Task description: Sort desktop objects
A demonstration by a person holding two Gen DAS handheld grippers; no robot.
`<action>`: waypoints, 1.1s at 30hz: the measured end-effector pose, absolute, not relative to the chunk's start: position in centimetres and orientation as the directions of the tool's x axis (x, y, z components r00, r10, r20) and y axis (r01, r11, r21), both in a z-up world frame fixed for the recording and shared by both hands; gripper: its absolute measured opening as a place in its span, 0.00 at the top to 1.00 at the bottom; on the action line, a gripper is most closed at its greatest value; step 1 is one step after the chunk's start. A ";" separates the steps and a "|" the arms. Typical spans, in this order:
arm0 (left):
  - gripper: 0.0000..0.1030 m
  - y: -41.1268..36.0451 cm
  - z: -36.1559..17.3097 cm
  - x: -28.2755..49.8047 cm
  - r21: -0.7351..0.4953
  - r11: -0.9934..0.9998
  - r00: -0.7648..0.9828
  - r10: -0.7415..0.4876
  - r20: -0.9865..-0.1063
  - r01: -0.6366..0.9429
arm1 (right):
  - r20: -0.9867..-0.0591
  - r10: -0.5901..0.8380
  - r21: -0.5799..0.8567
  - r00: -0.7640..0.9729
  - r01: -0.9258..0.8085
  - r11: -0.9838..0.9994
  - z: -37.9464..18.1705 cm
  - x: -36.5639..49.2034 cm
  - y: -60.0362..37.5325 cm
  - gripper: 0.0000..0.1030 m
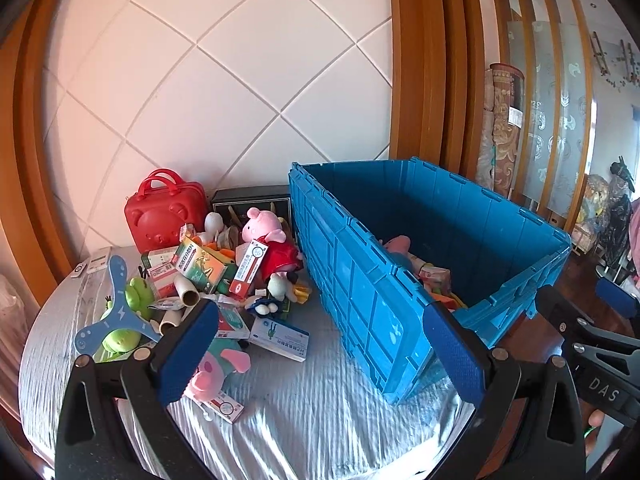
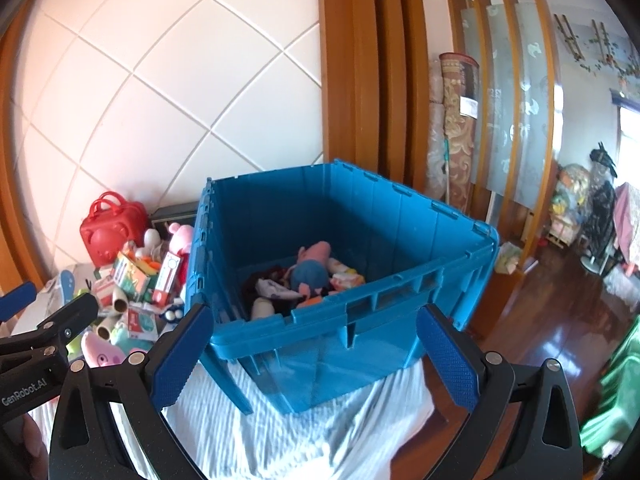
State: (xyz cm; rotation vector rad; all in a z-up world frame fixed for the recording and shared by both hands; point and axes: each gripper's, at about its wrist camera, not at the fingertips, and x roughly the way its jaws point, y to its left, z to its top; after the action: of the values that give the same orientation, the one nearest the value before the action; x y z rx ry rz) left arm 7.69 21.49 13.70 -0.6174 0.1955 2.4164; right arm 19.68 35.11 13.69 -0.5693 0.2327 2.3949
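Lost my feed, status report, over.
Left gripper open, empty. Right gripper open, empty. Blue crate partly filled; toy and box pile still on table. Nothing blocking.

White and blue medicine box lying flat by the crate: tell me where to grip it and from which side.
Take the white and blue medicine box across its short width, coming down from above with the open left gripper. It lies flat on the cloth with bare cloth along its near edge, so the fingers should fit; the blue crate stands clear.
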 end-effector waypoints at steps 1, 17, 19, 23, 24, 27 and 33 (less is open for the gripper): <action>0.00 21.5 13.7 7.7 -0.011 -0.791 -0.692 0.542 -0.477 -0.612 | -0.458 0.560 0.019 -0.690 -0.638 -0.770 13.7 19.6 35.1 0.00; 0.00 22.0 13.3 7.0 -0.011 -0.786 -0.679 0.541 -0.496 -0.618 | -0.489 0.538 0.028 -0.686 -0.629 -0.777 13.1 18.4 36.1 0.00; 0.00 21.9 13.3 6.9 -0.013 -0.787 -0.678 0.539 -0.500 -0.617 | -0.492 0.534 0.031 -0.687 -0.627 -0.779 13.1 18.3 36.1 0.00; 0.00 21.9 13.1 6.8 -0.015 -0.785 -0.673 0.542 -0.503 -0.620 | -0.493 0.533 0.030 -0.688 -0.626 -0.779 13.1 18.1 36.1 0.00; 0.00 21.8 13.1 6.7 -0.015 -0.784 -0.674 0.542 -0.502 -0.620 | -0.493 0.532 0.031 -0.688 -0.625 -0.780 13.1 18.1 36.1 0.00; 0.00 21.8 13.0 6.7 -0.012 -0.787 -0.678 0.539 -0.499 -0.617 | -0.496 0.531 0.034 -0.687 -0.627 -0.778 12.9 17.9 36.1 0.00; 0.00 21.9 12.8 6.4 -0.012 -0.791 -0.680 0.532 -0.505 -0.611 | -0.504 0.529 0.039 -0.683 -0.630 -0.776 12.7 17.8 36.4 0.00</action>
State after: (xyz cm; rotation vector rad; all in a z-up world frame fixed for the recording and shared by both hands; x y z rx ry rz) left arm 6.40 21.86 12.81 -0.6574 0.2084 2.4078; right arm 17.78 36.36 12.70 -0.6309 0.2766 2.3976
